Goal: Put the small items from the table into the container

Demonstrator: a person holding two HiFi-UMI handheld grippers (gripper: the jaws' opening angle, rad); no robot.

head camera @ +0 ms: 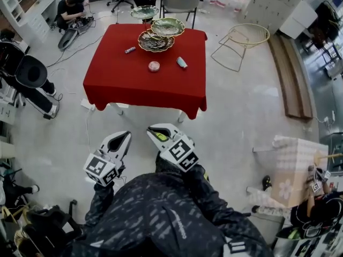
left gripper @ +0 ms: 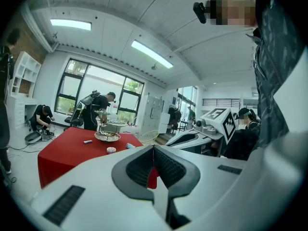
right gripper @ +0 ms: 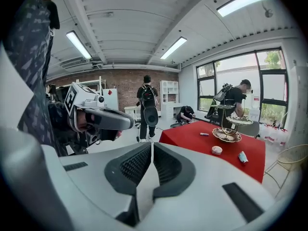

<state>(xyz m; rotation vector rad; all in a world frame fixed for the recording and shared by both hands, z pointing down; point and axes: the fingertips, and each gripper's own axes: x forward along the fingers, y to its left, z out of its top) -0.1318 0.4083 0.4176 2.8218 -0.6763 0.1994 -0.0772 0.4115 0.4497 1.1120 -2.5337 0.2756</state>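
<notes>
Round tin, tube and stick look light, hard, slippery (pinch each across its width); my left tongs and right tongs are closed, empty.

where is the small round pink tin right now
In the head view the round pink tin lies mid-table on the red tablecloth, on the person's side of the tiered dish stand and left of the pale blue tube.

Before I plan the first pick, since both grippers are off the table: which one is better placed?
Probably right. The right gripper sits nearer the red table, roughly in line with the round pink item; the left gripper is farther back. Both shut, empty.
</notes>
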